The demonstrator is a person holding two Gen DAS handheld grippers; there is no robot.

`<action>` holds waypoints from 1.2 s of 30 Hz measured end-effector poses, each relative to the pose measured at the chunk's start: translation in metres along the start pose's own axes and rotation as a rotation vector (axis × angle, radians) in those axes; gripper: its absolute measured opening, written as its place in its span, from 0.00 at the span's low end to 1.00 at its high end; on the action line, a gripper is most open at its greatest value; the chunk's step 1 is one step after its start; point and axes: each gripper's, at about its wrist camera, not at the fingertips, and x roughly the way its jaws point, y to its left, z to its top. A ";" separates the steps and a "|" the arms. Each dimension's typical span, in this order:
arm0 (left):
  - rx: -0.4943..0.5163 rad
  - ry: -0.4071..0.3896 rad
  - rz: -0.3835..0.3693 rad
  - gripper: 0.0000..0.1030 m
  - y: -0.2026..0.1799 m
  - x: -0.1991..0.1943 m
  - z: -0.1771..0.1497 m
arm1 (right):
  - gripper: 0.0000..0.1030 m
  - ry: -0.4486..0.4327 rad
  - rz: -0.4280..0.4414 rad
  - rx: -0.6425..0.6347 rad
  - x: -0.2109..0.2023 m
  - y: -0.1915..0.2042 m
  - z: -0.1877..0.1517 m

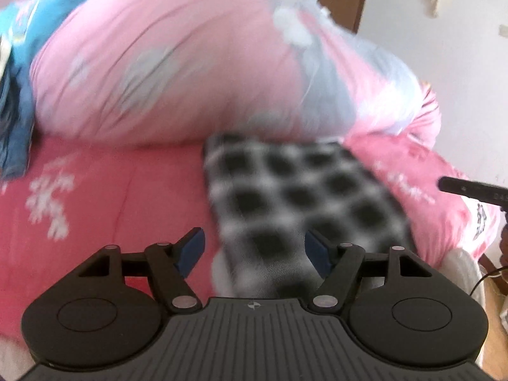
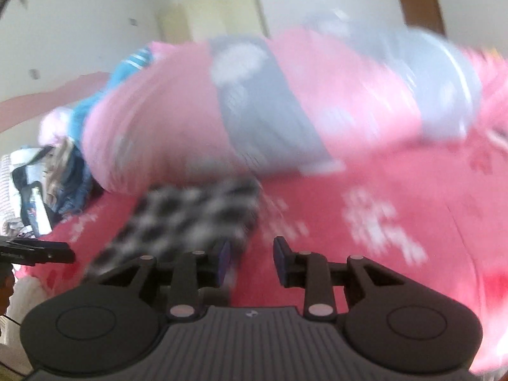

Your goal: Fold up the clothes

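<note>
hovering wide apart, left tongs (image 1: 255,247) over checkered cloth (image 1: 295,190)

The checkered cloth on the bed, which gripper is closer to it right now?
Left. The left gripper is open with the checkered cloth lying between its fingers. The right gripper, also open, sits just off the cloth's right edge over the pink bedding.
</note>
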 end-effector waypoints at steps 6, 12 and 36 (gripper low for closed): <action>0.074 -0.042 0.002 0.56 -0.022 0.014 0.004 | 0.31 -0.028 0.053 -0.086 0.032 0.034 -0.002; 0.047 -0.056 -0.016 0.56 -0.021 0.023 -0.001 | 0.30 0.124 0.028 -0.019 0.077 0.021 -0.039; 0.020 -0.140 -0.036 0.56 -0.006 -0.006 0.000 | 0.24 0.166 -0.016 -0.053 0.096 0.041 -0.019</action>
